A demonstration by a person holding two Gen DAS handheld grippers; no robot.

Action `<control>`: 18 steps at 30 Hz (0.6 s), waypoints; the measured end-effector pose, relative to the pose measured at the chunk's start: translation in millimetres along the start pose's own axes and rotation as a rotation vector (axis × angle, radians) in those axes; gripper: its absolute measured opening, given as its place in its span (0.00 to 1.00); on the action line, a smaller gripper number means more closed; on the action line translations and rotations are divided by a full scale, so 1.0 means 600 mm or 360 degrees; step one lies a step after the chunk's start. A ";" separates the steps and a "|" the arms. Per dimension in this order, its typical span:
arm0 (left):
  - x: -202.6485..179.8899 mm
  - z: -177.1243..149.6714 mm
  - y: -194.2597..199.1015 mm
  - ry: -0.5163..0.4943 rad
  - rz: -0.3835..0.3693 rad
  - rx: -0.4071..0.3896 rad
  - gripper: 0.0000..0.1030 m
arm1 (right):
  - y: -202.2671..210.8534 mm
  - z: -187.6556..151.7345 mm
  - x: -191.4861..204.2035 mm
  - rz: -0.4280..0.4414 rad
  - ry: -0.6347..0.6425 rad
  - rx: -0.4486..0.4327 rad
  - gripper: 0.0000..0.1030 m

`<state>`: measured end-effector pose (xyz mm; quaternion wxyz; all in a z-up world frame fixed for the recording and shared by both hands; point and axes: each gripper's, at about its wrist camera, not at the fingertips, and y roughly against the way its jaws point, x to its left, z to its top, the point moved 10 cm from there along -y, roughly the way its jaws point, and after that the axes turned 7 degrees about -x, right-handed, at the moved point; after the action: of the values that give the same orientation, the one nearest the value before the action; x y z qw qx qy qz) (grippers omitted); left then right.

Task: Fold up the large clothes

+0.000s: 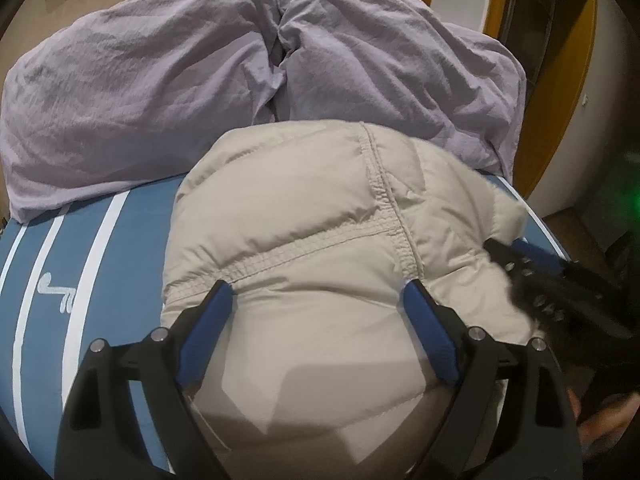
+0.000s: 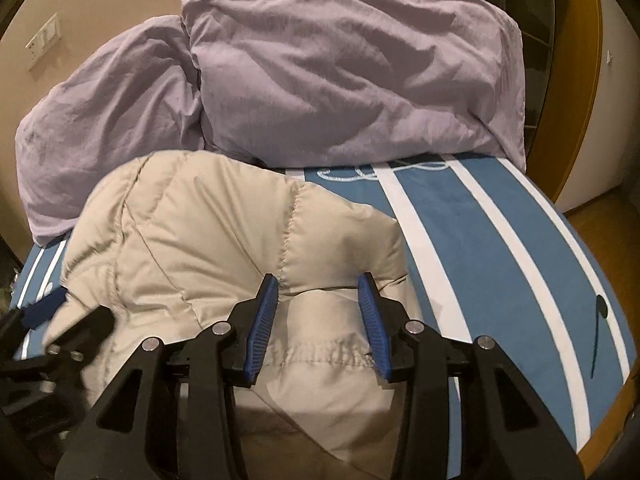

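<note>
A bed (image 1: 80, 264) fills both views, covered by a blue sheet with white stripes and pale embroidered markings. Two rumpled lavender pillows (image 1: 132, 92) lean side by side at its far end, from ten to one o'clock in the left wrist view, against a beige wall.

A beige puffer jacket (image 1: 304, 216) lies bunched on the sheet in front of the pillows, its far edge touching them. It sits at the centre of the left wrist view, its stitched seams running across and down its quilted panels. In the right wrist view it spreads from centre toward eight o'clock, while bare striped sheet runs off toward three o'clock.

The left claw (image 1: 318, 294) hovers above the jacket with its blue-padded fingers spread wide, grasping nothing; whether the tips touch the fabric cannot be told. The right claw (image 2: 318, 290) is also released, its fingers apart over a puffed fold near the jacket's right edge. In the left wrist view the right claw appears blurred at four o'clock, against the jacket's side.
</note>
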<state>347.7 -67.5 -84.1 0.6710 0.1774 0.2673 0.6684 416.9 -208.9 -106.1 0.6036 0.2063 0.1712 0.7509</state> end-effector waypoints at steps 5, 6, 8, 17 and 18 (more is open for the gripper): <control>-0.006 0.021 0.011 0.0026 -0.0044 -0.0002 0.85 | -0.019 -0.016 -0.011 0.0026 -0.0069 0.0024 0.43; -0.005 0.028 0.010 0.0052 -0.0051 0.0000 0.85 | -0.023 -0.017 -0.013 0.0032 -0.0083 0.0030 0.43; -0.001 0.041 0.009 0.0088 -0.0050 -0.0002 0.85 | -0.028 -0.021 -0.014 0.0039 -0.0098 0.0039 0.43; 0.002 0.079 -0.025 0.0108 0.0039 -0.0035 0.87 | -0.037 -0.027 -0.017 0.0058 -0.0127 0.0022 0.45; 0.003 0.072 -0.035 0.0099 0.0061 -0.0014 0.89 | -0.036 -0.027 -0.017 0.0063 -0.0127 0.0018 0.46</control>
<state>390.0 -61.5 -62.5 0.6502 0.1586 0.2815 0.6876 428.5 -214.2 -131.9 0.5938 0.2427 0.1471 0.7529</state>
